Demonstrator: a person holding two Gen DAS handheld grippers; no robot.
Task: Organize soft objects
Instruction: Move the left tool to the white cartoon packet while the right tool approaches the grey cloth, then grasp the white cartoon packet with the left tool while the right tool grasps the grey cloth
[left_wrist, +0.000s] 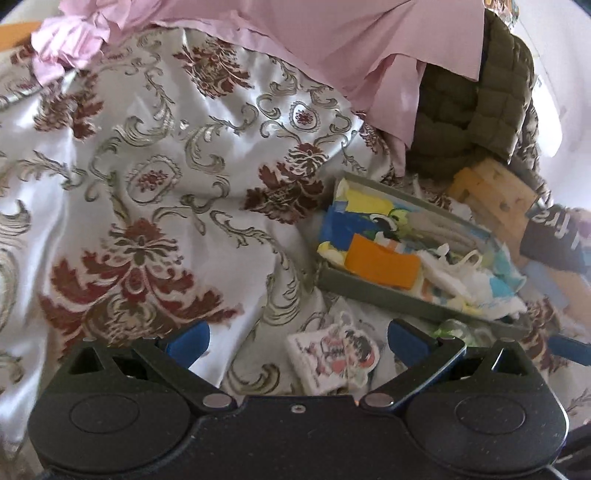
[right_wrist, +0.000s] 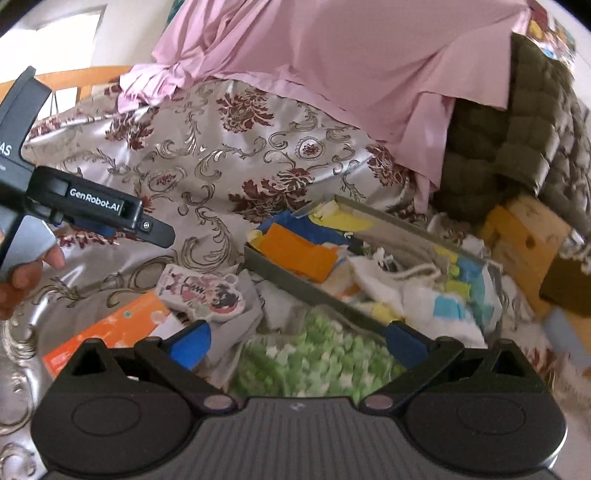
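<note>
**Both grippers hovering over a cluttered bedspread**

Glossy white satin bedspread with maroon and silver floral scrolls (left_wrist: 155, 177) is filling the scene, and a pink sheet (right_wrist: 332, 66) is draping over the far side beside an olive quilted blanket (right_wrist: 517, 147). Sitting on the spread is a shallow grey-green tray (right_wrist: 317, 291), packed with coloured foam and cloth pieces, an orange foam square (right_wrist: 299, 254) near its front corner. Just beside the tray is lying a white cartoon-printed soft patch (left_wrist: 332, 350). Left hand-held gripper (left_wrist: 298, 341) is hanging right above that patch, blue fingers spread wide, gripping nothing. Right hand-held gripper (right_wrist: 298, 341) is hovering over a green-and-white crocheted cloth (right_wrist: 314, 362), fingers likewise spread apart and empty. An orange packet (right_wrist: 110, 332) is resting nearby.
</note>
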